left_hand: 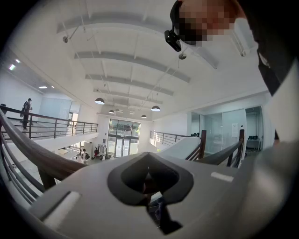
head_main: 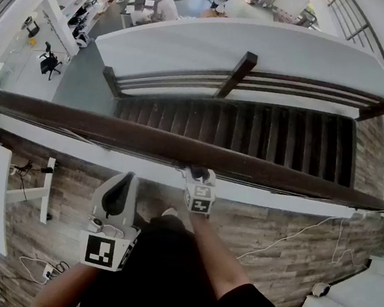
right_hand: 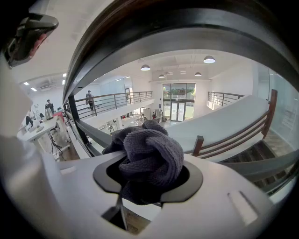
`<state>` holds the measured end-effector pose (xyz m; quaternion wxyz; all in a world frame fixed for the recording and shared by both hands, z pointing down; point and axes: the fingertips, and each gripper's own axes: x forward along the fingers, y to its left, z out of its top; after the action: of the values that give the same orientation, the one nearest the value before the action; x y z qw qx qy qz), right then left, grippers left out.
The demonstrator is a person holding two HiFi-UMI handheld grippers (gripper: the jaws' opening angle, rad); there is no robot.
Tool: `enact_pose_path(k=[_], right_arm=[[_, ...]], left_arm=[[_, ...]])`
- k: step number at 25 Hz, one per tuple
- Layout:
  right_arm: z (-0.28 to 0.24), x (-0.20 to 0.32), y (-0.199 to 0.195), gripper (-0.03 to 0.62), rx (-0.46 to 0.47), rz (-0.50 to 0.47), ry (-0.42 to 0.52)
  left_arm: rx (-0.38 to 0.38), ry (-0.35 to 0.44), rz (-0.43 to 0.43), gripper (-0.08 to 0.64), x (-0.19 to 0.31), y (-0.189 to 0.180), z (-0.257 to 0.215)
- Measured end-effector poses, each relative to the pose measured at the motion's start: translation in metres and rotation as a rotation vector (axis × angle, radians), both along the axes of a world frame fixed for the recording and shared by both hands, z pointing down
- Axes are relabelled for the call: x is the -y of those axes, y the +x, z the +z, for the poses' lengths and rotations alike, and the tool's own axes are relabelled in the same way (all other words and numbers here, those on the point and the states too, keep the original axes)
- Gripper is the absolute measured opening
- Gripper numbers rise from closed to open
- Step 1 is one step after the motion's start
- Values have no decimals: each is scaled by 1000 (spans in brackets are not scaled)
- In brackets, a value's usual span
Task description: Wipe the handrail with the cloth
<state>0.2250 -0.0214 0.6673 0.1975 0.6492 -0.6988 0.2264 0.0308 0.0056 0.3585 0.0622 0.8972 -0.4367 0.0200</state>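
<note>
While the right gripper (head_main: 195, 175) clamps it between its jaws, the dark grey cloth (right_hand: 149, 154) sits bunched into a ball right at the near edge of the brown wooden handrail (head_main: 105, 128). Whether it touches the rail cannot be told. The left gripper (head_main: 122, 184) hangs on the near side of the handrail, a little back from it, its jaws together and empty. Beyond the handrail a dark staircase (head_main: 244, 129) descends, and on the near side lies a wood floor (head_main: 271, 230) with a thin white cable (head_main: 286, 238).
</note>
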Motion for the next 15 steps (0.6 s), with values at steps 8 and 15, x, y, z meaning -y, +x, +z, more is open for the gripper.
enact_pose_path(k=[8,15], right_arm=[[-2,-11,27,183,-11,32,-11],[-2,-24,51,181,-12,72,-24]], left_arm=[[-10,-22,-18,0,-8,13,2],[-16,-19,-19,0,-18,28,2]])
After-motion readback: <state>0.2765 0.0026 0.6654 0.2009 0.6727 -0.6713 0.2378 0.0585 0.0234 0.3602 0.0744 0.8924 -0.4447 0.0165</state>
